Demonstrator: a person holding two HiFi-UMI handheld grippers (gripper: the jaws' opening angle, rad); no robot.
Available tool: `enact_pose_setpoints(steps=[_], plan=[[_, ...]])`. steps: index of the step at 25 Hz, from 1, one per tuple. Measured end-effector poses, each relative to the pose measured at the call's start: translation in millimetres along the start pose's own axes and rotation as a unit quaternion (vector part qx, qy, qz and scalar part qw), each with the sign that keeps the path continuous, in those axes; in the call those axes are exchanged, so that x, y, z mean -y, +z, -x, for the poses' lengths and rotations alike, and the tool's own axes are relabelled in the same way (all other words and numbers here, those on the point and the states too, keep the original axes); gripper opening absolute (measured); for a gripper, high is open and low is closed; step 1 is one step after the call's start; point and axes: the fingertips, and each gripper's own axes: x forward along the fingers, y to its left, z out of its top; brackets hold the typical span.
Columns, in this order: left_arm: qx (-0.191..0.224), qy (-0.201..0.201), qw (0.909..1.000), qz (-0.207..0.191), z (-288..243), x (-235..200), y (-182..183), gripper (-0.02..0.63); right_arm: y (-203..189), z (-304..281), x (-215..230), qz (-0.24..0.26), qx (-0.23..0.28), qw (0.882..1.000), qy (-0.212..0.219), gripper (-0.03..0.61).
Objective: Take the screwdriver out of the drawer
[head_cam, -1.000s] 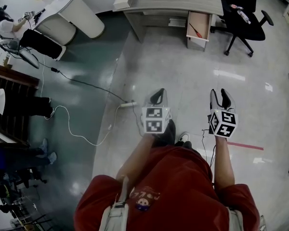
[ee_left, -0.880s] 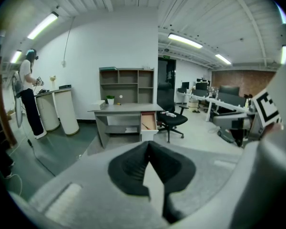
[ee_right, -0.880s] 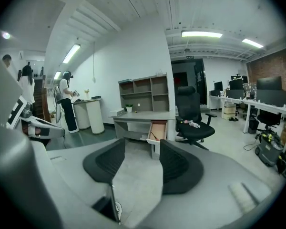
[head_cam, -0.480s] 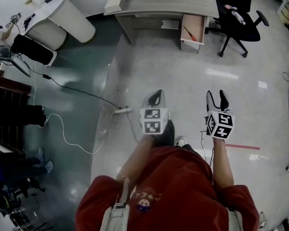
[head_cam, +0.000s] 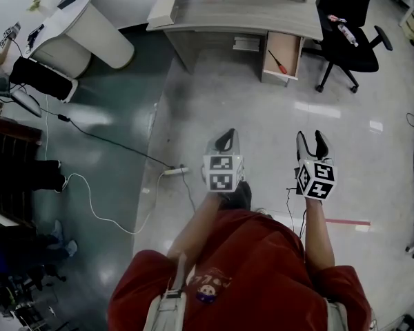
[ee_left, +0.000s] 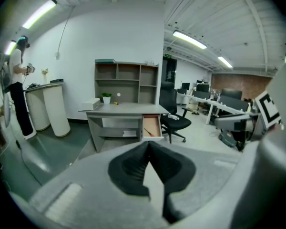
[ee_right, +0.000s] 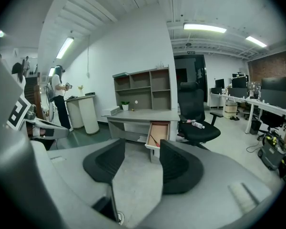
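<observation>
A red-handled screwdriver (head_cam: 277, 61) lies in the open wooden drawer (head_cam: 290, 44) of the grey desk (head_cam: 241, 9), far ahead across the floor. Both gripper views show the same screwdriver (ee_left: 148, 131) (ee_right: 154, 140) in that drawer (ee_left: 153, 124) (ee_right: 161, 129), well beyond the jaws. My left gripper (head_cam: 227, 135) (ee_left: 148, 146) is held out at waist height, its tips touching and empty. My right gripper (head_cam: 312, 138) (ee_right: 142, 152) is beside it; its jaws have just been opening and stand wide with nothing between them.
A black office chair (head_cam: 348, 36) with a bottle on its seat stands right of the drawer. A white power strip (head_cam: 176, 172) and its cable lie on the floor, left of my path. A white rounded counter (head_cam: 83, 26) stands far left, where a person (ee_left: 16, 94) works.
I have walked toward the desk: the power strip has slid down the head view and the drawer sits a little nearer. Both grippers keep their place in front of me.
</observation>
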Motion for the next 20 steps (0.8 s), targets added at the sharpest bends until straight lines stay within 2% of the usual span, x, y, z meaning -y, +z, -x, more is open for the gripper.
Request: enact_pose_setpoints(steps=[10, 20], plan=[[-0.005, -0.002, 0.9999, 0.014, -65, -80, 47, -0.002, 46, -99, -27, 0.008, -0.012, 1.000, 0.000, 0.212], [-0.006, -0.009, 0.9998, 0.014, -116, -159, 80, -0.002, 80, -181, -66, 0.014, -0.019, 1.000, -0.007, 0.212]])
